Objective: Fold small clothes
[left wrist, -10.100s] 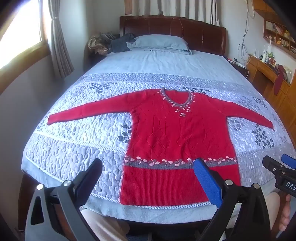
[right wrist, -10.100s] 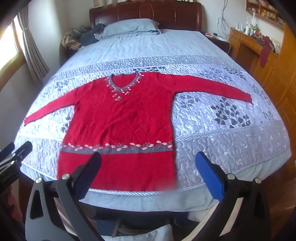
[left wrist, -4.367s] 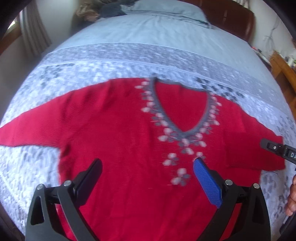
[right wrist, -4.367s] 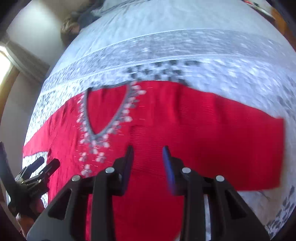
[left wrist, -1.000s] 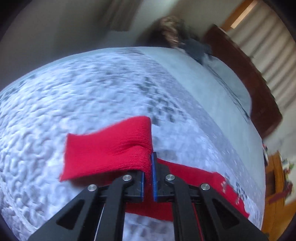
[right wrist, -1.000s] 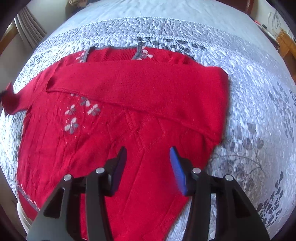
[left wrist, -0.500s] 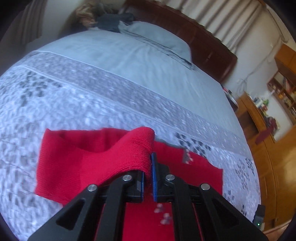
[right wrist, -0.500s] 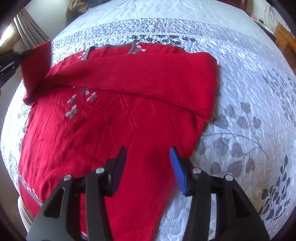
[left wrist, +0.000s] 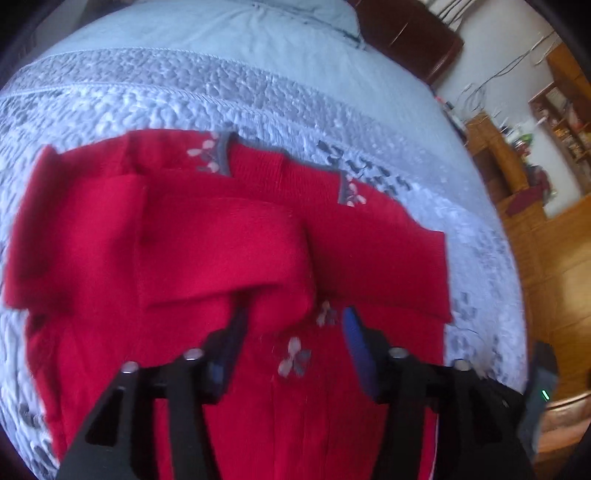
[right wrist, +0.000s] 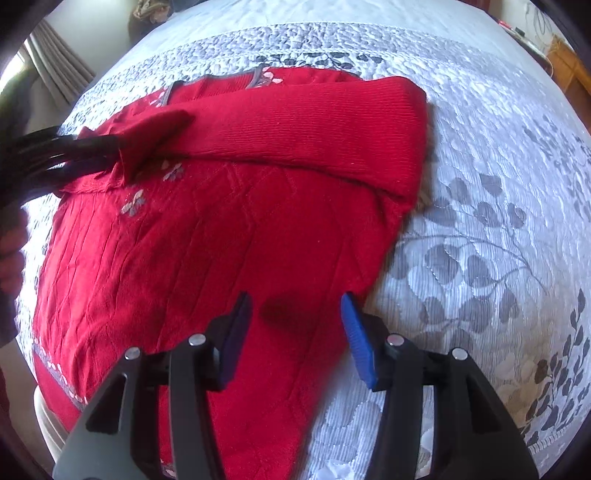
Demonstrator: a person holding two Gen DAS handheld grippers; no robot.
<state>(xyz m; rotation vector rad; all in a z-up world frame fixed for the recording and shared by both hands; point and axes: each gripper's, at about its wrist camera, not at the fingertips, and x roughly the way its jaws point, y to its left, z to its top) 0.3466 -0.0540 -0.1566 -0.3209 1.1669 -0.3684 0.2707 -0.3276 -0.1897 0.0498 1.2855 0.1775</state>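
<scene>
A red sweater (right wrist: 207, 236) with a grey V neck (left wrist: 225, 155) lies flat on the quilted bed (right wrist: 480, 184). Its right sleeve (right wrist: 314, 122) is folded across the chest. The left sleeve (left wrist: 221, 251) is folded over it, and its cuff droops between the fingers of my left gripper (left wrist: 295, 332). That gripper's jaws are opening and the pads stand clear of the cuff. From the right wrist view, the left gripper (right wrist: 88, 151) reaches in from the left at the cuff (right wrist: 155, 136). My right gripper (right wrist: 295, 325) hovers open over the sweater's body near its right edge, holding nothing.
A dark wooden headboard (left wrist: 406, 33) and a pale blue pillow (left wrist: 295, 14) are at the bed's far end. Wooden cabinets (left wrist: 546, 229) stand along the right side. A curtain (right wrist: 55, 70) hangs at the far left. A person's hand (right wrist: 11, 254) shows at the left edge.
My left gripper carried the left sleeve's cuff across the sweater's chest, then went from shut on the cuff to open. The right gripper has barely moved.
</scene>
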